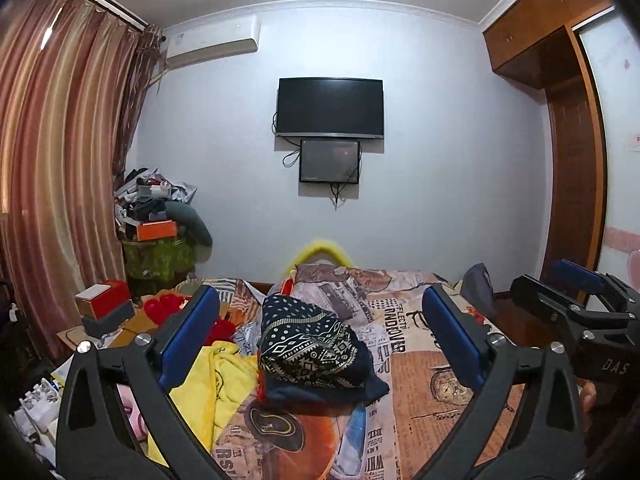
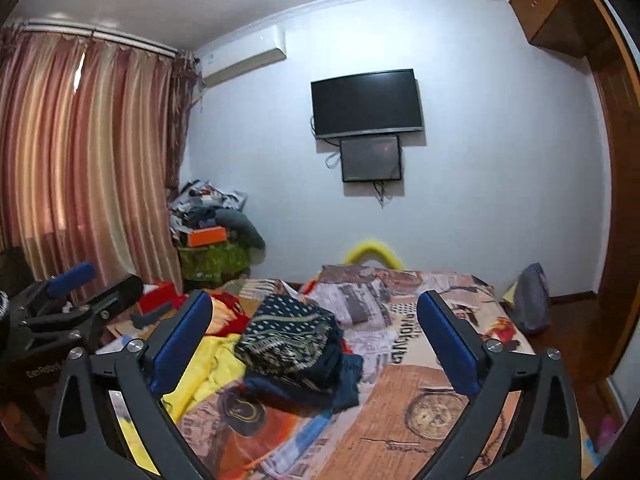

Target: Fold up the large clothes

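Observation:
A dark navy garment with white patterns point(image 1: 316, 348) lies in a folded heap on the bed; it also shows in the right wrist view point(image 2: 292, 344). A yellow garment point(image 1: 224, 380) lies crumpled to its left, also seen in the right wrist view point(image 2: 204, 372). My left gripper point(image 1: 320, 340) is open and empty, raised above the bed, short of the navy heap. My right gripper point(image 2: 316, 340) is open and empty at about the same height; it shows at the right edge of the left wrist view point(image 1: 576, 300).
The bed has a printed orange and beige cover point(image 1: 432, 392). Red clothes point(image 1: 168, 308) and boxes point(image 1: 104, 304) lie at the left. A cluttered pile point(image 1: 156, 208) stands by the curtain point(image 1: 48, 160). A TV point(image 1: 330, 107) hangs on the wall. A wardrobe point(image 1: 576, 160) is at the right.

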